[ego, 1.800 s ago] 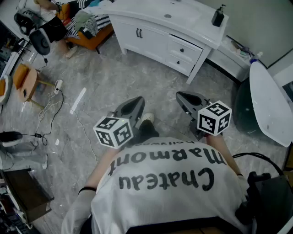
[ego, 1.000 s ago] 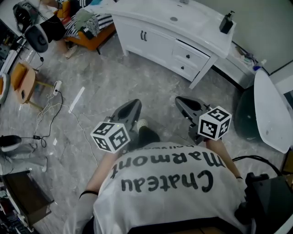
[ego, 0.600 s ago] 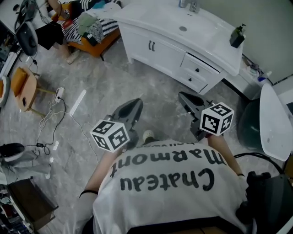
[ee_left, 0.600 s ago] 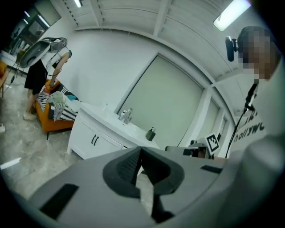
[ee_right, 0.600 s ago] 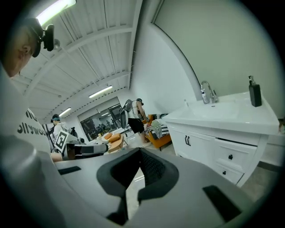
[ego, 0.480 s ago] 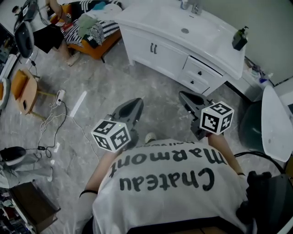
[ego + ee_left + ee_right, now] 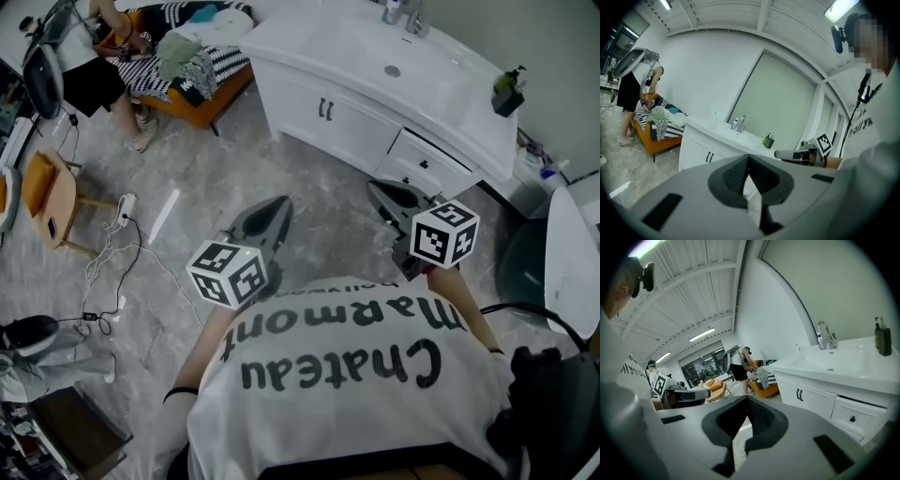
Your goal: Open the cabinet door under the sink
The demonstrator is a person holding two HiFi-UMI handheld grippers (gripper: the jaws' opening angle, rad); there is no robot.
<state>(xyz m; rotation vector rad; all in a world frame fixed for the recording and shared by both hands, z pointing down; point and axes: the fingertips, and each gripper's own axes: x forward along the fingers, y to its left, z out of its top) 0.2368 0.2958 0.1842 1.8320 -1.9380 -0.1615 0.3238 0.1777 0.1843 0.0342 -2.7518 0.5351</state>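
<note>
The white vanity with its sink stands across the grey floor ahead of me. Its door under the sink is closed, with two black handles side by side, also seen as handles in the right gripper view and handles in the left gripper view. My left gripper and right gripper are held at chest height, pointing toward the vanity and well short of it. Both are shut with nothing between the jaws: the left gripper and the right gripper each show their tips meeting.
Two drawers with black knobs sit right of the door. A soap bottle stands on the counter. An orange sofa piled with clothes and a standing person are at the left. Cables lie on the floor; a dark bin is at the right.
Both grippers have moved together toward the vanity, which now looks nearer and has shifted right in the head view. The jaws stayed shut.
</note>
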